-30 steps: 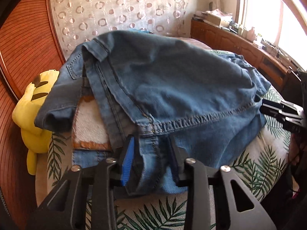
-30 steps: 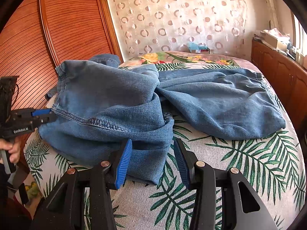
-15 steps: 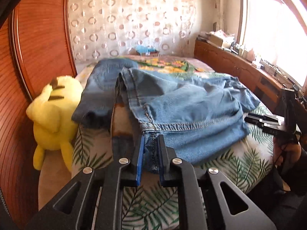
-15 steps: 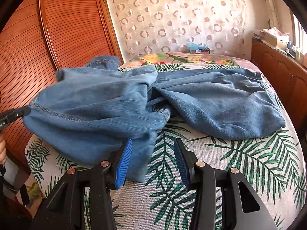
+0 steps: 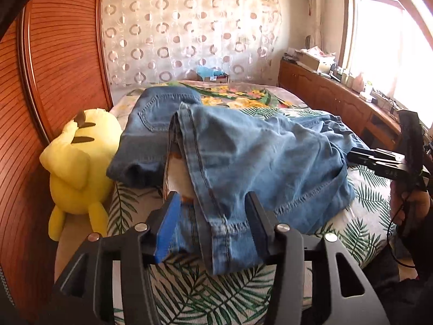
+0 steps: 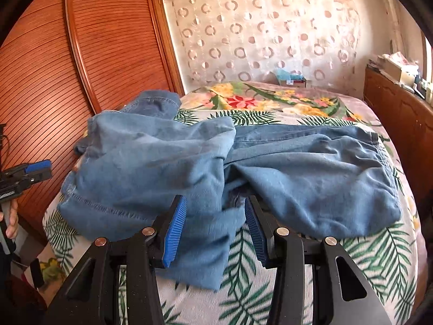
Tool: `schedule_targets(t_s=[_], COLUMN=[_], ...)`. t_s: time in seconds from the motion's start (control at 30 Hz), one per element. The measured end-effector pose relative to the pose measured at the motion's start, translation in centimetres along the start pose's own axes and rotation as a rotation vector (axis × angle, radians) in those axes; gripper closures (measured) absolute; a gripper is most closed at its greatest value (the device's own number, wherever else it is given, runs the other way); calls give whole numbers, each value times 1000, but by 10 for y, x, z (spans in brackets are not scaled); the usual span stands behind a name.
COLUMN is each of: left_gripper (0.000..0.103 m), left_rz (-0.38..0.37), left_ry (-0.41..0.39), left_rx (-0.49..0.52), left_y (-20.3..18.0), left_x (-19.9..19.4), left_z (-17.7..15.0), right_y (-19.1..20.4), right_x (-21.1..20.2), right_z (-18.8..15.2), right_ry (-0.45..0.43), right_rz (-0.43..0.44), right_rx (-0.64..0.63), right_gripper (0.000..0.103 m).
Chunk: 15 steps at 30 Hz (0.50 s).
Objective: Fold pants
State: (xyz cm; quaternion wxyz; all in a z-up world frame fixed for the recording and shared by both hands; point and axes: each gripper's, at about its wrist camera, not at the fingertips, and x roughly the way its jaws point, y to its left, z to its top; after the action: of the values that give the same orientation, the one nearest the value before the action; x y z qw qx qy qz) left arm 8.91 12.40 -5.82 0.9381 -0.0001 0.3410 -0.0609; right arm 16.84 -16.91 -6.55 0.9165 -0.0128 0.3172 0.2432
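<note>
item: blue jeans (image 5: 257, 159), on bed w/ palm-leaf sheet (image 6: 365, 257), part-folded, leg end doubled over toward headboard side; hem lies btwn left gripper (image 5: 213, 216) pads.
left gripper: jaws opening, denim hem btwn them, pads not pressing.
right gripper (image 6: 215, 224): jaws apart, fold edge of jeans btwn pads, no clamp seen.
nearby: yellow plush toy (image 5: 81, 162) beside bed edge; 2nd darker jeans (image 5: 151, 132) under/behind.
risk (judgement): released hem near mattress edge may slide off or fold spring back, wrinkles uneven; gripper could snag darker jeans.
</note>
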Motion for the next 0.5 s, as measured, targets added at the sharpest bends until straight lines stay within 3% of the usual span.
schedule_targets(t_s=[0.03, 0.1, 0.3, 0.37, 0.43, 0.5], left_gripper=[37, 26, 26, 26, 26, 26], left_rz=[6, 3, 10, 11, 11, 8], left_ry=[-3, -18, -26, -26, -23, -20], left_rx=[5, 10, 16, 13, 9, 8], left_y=[-1, -3, -6, -7, -8, -10], left_x=[1, 4, 21, 26, 31, 35], left_z=[2, 9, 24, 27, 27, 27], right_y=[-2, -7, -15, -15, -14, -14], right_x=[5, 14, 26, 28, 33, 34], right_z=[1, 1, 3, 2, 1, 3], right_ry=[12, 40, 99, 114, 134, 134], right_rz=[-8, -23, -17, -1, 30, 28], right_rx=[6, 24, 76, 65, 57, 37], right_gripper=[56, 58, 61, 70, 88, 94])
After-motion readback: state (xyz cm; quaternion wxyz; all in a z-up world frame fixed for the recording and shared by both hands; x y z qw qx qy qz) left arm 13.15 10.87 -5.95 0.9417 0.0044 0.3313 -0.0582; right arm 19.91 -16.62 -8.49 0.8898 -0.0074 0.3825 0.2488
